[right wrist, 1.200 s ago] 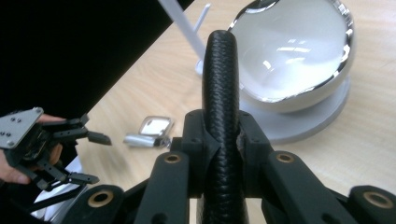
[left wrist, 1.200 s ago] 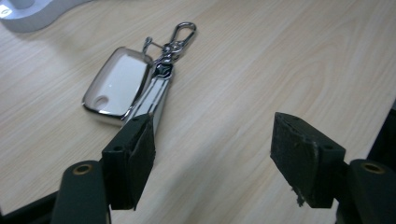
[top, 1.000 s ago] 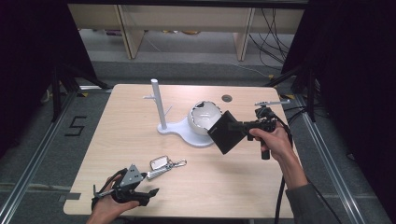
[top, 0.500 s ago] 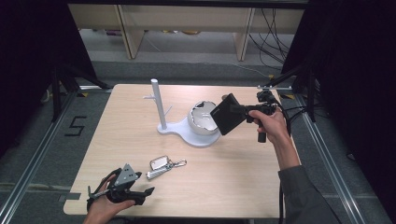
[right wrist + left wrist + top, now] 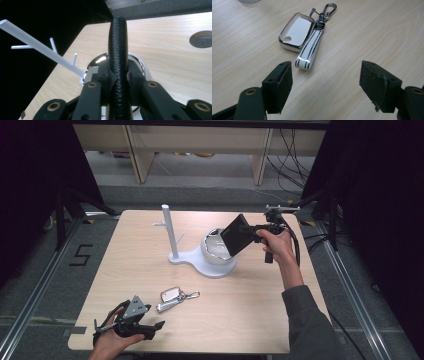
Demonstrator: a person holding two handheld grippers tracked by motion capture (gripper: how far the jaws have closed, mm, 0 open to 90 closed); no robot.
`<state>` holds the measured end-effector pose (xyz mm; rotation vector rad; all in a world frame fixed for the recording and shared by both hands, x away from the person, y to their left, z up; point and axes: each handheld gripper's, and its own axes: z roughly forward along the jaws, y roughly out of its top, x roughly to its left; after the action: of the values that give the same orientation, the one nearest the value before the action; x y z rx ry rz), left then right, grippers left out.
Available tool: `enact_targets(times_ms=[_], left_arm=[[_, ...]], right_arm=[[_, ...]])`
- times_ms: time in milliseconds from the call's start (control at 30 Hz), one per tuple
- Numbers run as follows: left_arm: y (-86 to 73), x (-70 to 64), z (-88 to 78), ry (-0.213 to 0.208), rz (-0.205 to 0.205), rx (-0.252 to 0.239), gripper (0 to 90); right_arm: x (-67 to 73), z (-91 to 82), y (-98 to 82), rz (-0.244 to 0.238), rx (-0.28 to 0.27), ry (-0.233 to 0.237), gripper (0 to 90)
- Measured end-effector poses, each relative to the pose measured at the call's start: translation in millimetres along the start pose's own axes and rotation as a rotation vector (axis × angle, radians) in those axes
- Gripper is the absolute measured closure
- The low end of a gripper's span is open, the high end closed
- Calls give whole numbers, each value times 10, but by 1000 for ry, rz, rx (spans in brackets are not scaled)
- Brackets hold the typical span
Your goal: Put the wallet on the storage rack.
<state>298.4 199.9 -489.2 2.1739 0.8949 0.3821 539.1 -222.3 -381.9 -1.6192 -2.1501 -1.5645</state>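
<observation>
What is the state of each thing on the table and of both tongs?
Left tongs: open, empty, low behind the key fob.
Right tongs: shut on the black wallet.
Black wallet: held in the air, above the bowl.
Key fob: flat on the table, untouched.
Bowl: upright on the white stand.

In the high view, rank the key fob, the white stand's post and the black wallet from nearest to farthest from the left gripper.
From the left gripper at the table's near left edge:
1. Key fob, just ahead of its open jaws, lying flat with its strap.
2. White stand's post, upright mid-table.
3. Black wallet, clamped in the right gripper over the stand's bowl, far right.
</observation>
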Motion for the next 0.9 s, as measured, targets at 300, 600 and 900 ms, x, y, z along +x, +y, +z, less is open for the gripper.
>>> enact_targets(times_ms=[300, 600, 900], left_arm=[[-10, 0, 19, 3, 2, 5, 264], [-26, 3, 27, 6, 0, 18, 265], [-39, 2, 39, -2, 8, 28, 264]], right_arm=[[-4, 200, 10, 52, 34, -4, 770], [-10, 464, -62, 26, 59, -4, 769], [-23, 684, -155, 4, 95, -23, 767]])
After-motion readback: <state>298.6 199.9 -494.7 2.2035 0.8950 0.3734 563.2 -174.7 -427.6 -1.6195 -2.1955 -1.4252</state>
